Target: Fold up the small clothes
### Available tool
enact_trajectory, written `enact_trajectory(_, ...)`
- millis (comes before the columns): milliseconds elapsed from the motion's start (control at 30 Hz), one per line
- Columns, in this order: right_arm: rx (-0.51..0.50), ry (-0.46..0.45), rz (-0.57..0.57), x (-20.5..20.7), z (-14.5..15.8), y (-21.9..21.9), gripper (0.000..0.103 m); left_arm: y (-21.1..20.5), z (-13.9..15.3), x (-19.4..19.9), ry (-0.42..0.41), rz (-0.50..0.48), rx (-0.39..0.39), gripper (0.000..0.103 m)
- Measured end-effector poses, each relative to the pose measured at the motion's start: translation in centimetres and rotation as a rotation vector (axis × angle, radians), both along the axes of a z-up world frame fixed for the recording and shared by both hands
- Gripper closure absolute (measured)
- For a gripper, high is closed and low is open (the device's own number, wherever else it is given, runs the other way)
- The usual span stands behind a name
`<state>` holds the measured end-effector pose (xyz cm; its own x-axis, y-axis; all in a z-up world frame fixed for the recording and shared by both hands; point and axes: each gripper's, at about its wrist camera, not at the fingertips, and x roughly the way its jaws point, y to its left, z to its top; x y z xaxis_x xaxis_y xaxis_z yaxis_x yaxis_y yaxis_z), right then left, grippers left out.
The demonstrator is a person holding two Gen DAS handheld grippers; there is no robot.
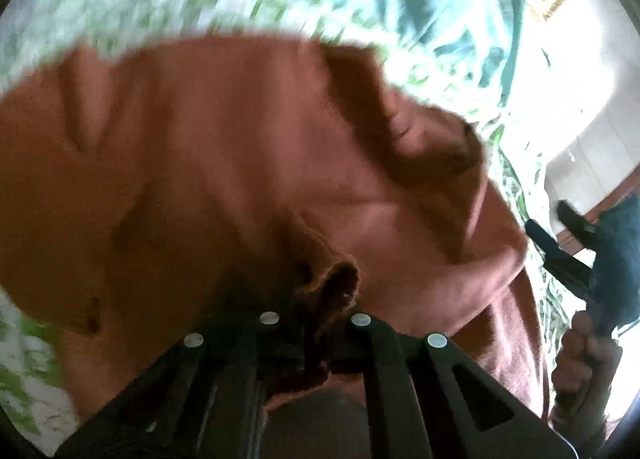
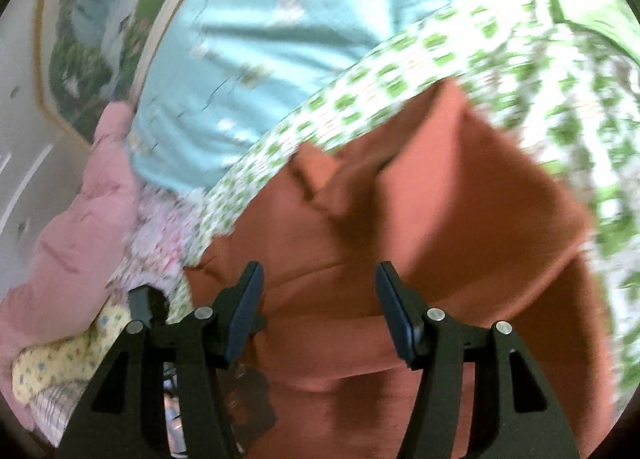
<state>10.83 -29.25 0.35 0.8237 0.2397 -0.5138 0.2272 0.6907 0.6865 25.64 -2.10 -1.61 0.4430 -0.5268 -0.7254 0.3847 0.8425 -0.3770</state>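
Gripping a bunched edge of the rust cloth (image 1: 240, 163), the left tongs (image 1: 316, 323) are closed on it; the fabric is pinched between the two dark fingers and a frayed fold sticks up just past them. The cloth spreads wide to the far side of the tongs, lying on a sheet (image 1: 132, 19) with a green and white pattern, and its right part is folded over itself. At the right edge of the left view, the right tongs (image 1: 560, 235) appear, held by a hand (image 1: 588, 359). In the right view the right tongs (image 2: 320, 307) stand apart, with nothing between the blue pads (image 2: 246, 311), and they hover over the near part of the cloth (image 2: 440, 219). Beyond the cloth lies a light blue fabric (image 2: 260, 39), and at the left a pink garment (image 2: 80, 219) beside a small yellow flowered piece (image 2: 60, 363). Both views are blurred.
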Motion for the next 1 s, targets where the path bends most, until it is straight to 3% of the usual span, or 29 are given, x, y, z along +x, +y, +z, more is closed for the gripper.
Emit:
enact_trajectory(67,-0.032,0.015,-0.034,-0.5,0.2,-1.5,0.043,1.3,3.3,-1.5,-0.131,0.022,-0.022,0.099)
enact_trajectory(133,-0.103,0.046,-0.069,-0.8,0.5,-3.0,0.043,3.1,4.4,-1.6,-0.193,0.047,-0.027,0.100)
enact_trajectory(200,-0.164,0.088,-0.096,-0.4,0.6,-4.7,0.043,4.3,2.5,-0.1,-0.144,0.082,0.045,0.100)
enact_trajectory(300,-0.245,0.156,-0.110,1.4,0.4,-7.0,0.043,5.9,0.2,0.5,-0.079,0.129,0.053,0.100)
enact_trajectory(433,-0.323,0.238,-0.072,4.5,-0.6,-8.9,0.042,7.8,-1.1,-0.8,-0.075,0.174,0.001,0.100)
enact_trajectory(533,-0.355,0.286,-0.013,7.2,-1.7,-9.5,0.040,6.8,-1.8,-1.5,-0.086,0.149,0.057,0.100)
enact_trajectory(733,-0.356,0.339,0.083,11.4,-4.4,-8.8,0.040,7.0,-1.9,-1.5,-0.088,0.144,0.058,0.100)
enact_trajectory(767,-0.359,0.334,0.086,11.7,-4.6,-8.7,0.042,6.8,-1.8,-1.4,-0.087,0.143,0.064,0.100)
enact_trajectory(800,-0.348,0.326,0.089,11.9,-4.6,-8.9,0.075,6.7,-1.9,-1.2,-0.084,0.142,0.069,0.100)
enact_trajectory(833,-0.318,0.311,0.100,11.9,-4.5,-9.1,0.091,6.5,-1.8,-1.2,-0.087,0.142,0.076,0.100)
enact_trajectory(867,-0.278,0.295,0.102,11.9,-4.1,-9.4,0.091,6.2,-1.5,-1.0,-0.092,0.138,0.075,0.100)
enact_trajectory(1000,-0.327,0.153,-0.063,7.7,0.8,-11.0,0.093,3.6,0.6,-0.4,-0.167,0.093,0.057,0.100)
